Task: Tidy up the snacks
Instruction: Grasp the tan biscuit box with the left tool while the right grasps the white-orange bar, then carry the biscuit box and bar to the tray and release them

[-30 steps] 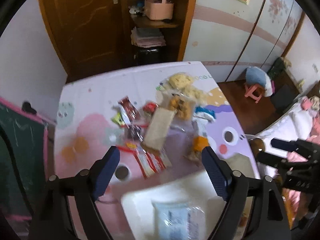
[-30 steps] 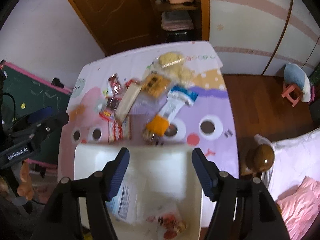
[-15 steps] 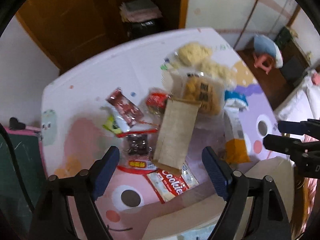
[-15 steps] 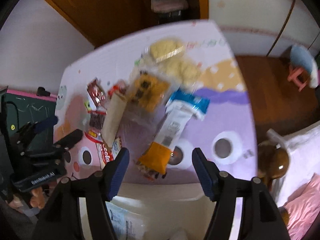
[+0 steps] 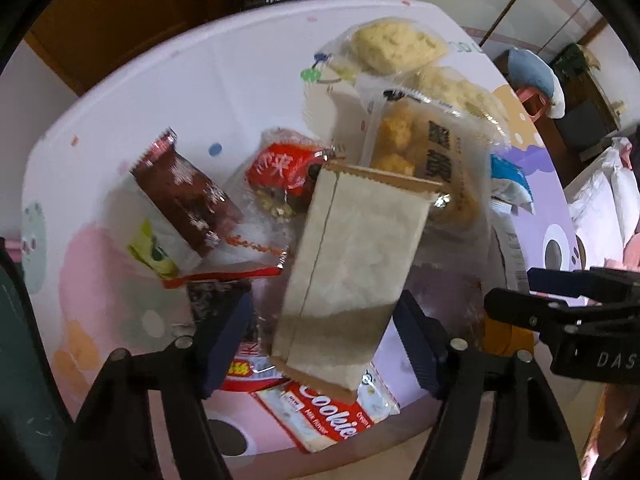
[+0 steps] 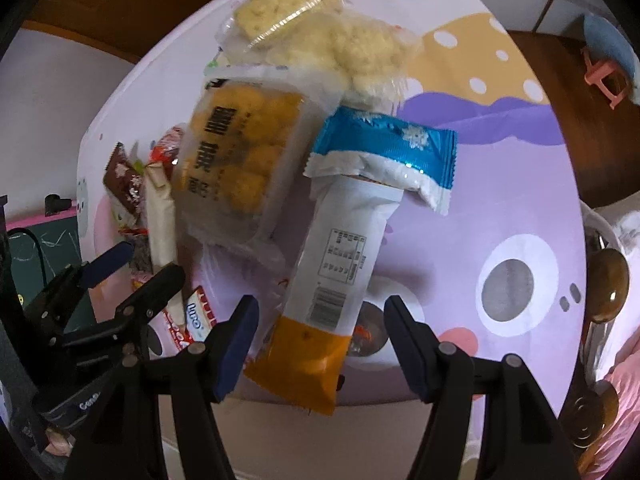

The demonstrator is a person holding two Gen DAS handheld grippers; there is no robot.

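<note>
A heap of snack packets lies on the pastel cartoon tablecloth [image 5: 120, 92]. My left gripper [image 5: 320, 340] points straight down over a tan paper packet [image 5: 352, 256]. Its jaws are closing, with the packet's near end between them and the pads still clear of it. My right gripper [image 6: 322, 344] stands open astride the orange end of a long white-and-orange packet [image 6: 340, 264], not touching it. Each gripper shows in the other's view: the right gripper [image 5: 560, 304] at the right edge, the left gripper [image 6: 120, 280] at the left.
Around them lie a brown wrapper [image 5: 184, 196], a red packet [image 5: 280, 168], a clear pack of yellow puffs [image 6: 240, 160], a blue-and-white packet [image 6: 384, 148], pale cakes [image 6: 320, 32] and a cookie packet [image 5: 328, 412]. A pale bin's rim [image 6: 360, 432] borders the table's near edge.
Both grippers have sunk toward the snack heap, which now looms large. The white bin has slid almost out of view. The left jaws have narrowed around the tan packet.
</note>
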